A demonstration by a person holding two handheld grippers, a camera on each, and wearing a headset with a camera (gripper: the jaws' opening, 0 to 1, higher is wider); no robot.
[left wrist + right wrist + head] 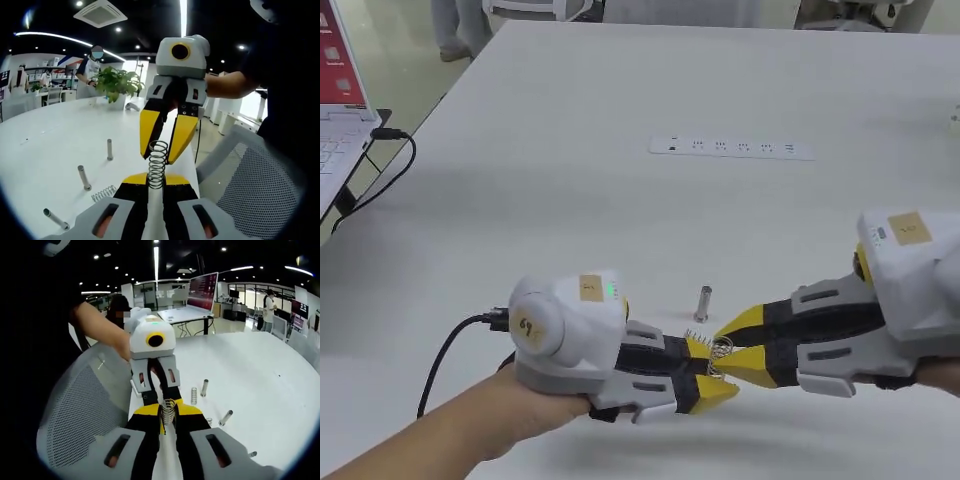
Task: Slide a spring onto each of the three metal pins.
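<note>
Progress-wise this looked like square one: none of the three pins wore a spring, as far as I could tell. In the left gripper view the far pin (109,149) stood upright on the desk (45,140), the middle pin (84,178) leaned a bit, and the near pin (54,219) looked tipped right over. A loose spring (103,193) lay flat just beside the middle pin.

The held spring (157,160) sat between the two tools, off to the side of the pins. The left gripper (156,179) had its jaws pinched on one end, and the right gripper (168,412) was closed in on the other end (looked like contact on both sides). So all three pins were left to do, by my guess.

Writing: tan stickers on both grippers, plus a scribbled mark on the left one's housing — all too blurry to read. Same for the laptop (335,100) screen — red, text too tiny.
</note>
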